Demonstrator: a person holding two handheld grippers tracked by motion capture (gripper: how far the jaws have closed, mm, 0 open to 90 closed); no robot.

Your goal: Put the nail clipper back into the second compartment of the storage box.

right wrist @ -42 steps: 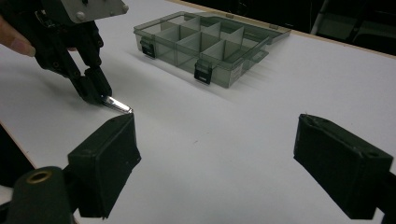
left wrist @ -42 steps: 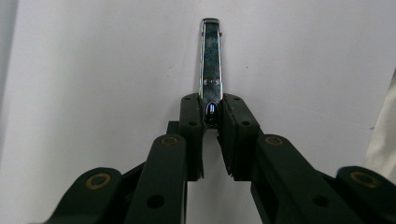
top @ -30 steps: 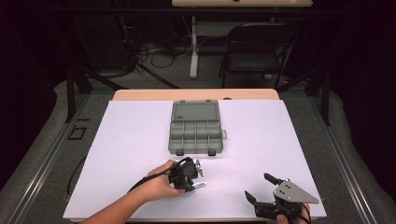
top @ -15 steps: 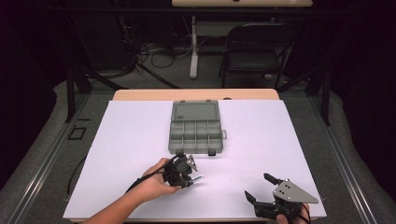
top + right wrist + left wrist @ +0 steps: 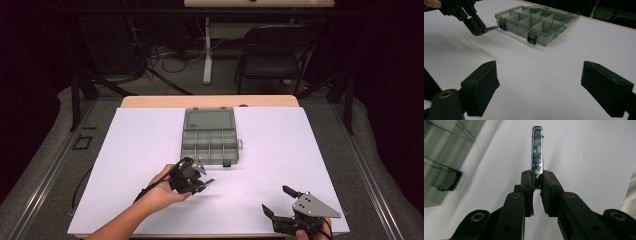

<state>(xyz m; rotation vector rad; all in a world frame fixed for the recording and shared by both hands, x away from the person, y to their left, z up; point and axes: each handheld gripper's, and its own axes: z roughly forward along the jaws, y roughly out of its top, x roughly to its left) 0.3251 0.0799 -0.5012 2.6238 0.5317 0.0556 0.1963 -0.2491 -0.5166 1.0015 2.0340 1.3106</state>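
Both jaws of the left gripper (image 5: 537, 183) clamp a thin metal strip (image 5: 537, 152), its base hidden between them; the right gripper (image 5: 539, 85) gapes empty near the compartment box (image 5: 536, 23).

Compartment box (image 5: 210, 137) lay open on the counter (image 5: 135, 145) toward its far middle, left gripper (image 5: 207, 183) nearer the person just before the box, metal strip (image 5: 537, 152) between its fingers, right gripper (image 5: 280, 200) well apart at the near right corner, chair (image 5: 274, 52) behind the counter.

left gripper (image 5: 202, 184): black jaws, brass-ringed pivots, black cable | right gripper (image 5: 280, 201): black, grey three-cornered plate, screws
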